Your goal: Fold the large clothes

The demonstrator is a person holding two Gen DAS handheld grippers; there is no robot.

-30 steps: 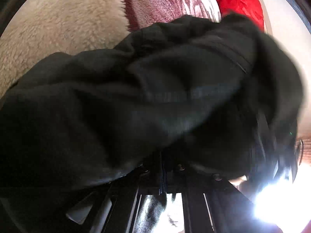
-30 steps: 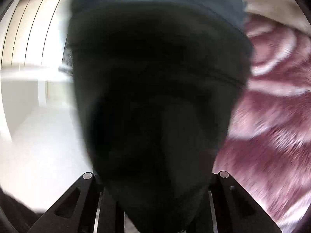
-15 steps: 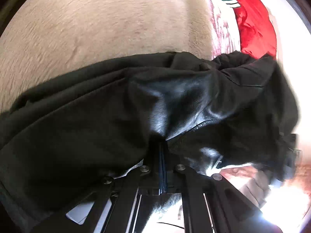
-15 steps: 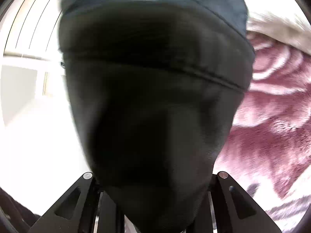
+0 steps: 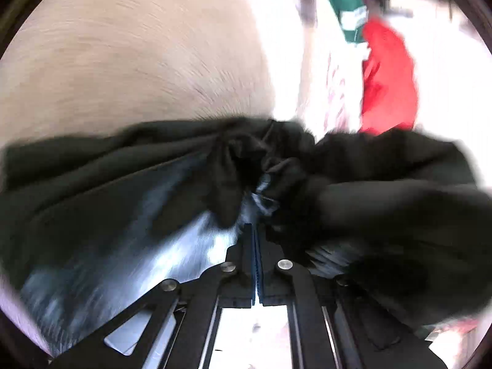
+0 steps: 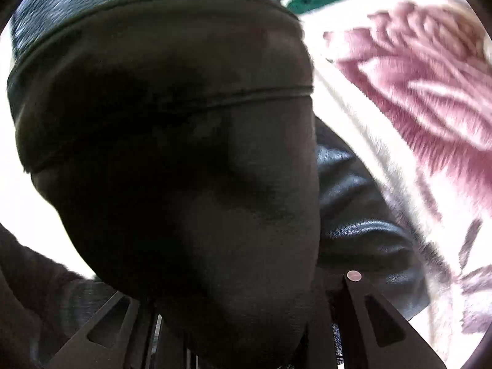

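Black jacket (image 5: 129, 190) fabric fills the lower half of your left wrist view, bunched into a knot of folds just ahead of the fingertips and spreading out to both sides. Your left gripper (image 5: 255, 230) points forward and slightly down toward the beige fleece blanket (image 5: 129, 61), with its two fingers pressed together so that only a thin line shows between the blue pads; the cloth gathers right at their tips, so you are pinching the jacket there. A shiny, leather-like panel of the garment slopes away to the left of the fingers, and a thick dark roll of it lies to the right. Beyond the jacket, a red garment (image 5: 387, 77) and a green garment (image 5: 344, 3) sit farther back on the bed, well apart from your grip.

In your right wrist view the jacket (image 6: 172, 160) hangs straight over the lens as a wide dark sheet with a stitched seam running across it, and it hides the fingertips completely. Only the outer frame of your right gripper (image 6: 233, 323) shows at the bottom corners, so I cannot tell how far its fingers are apart or whether they grip the cloth. To the right lies a pink and white patterned blanket (image 6: 430, 98), with a glossy fold of the jacket resting against it.
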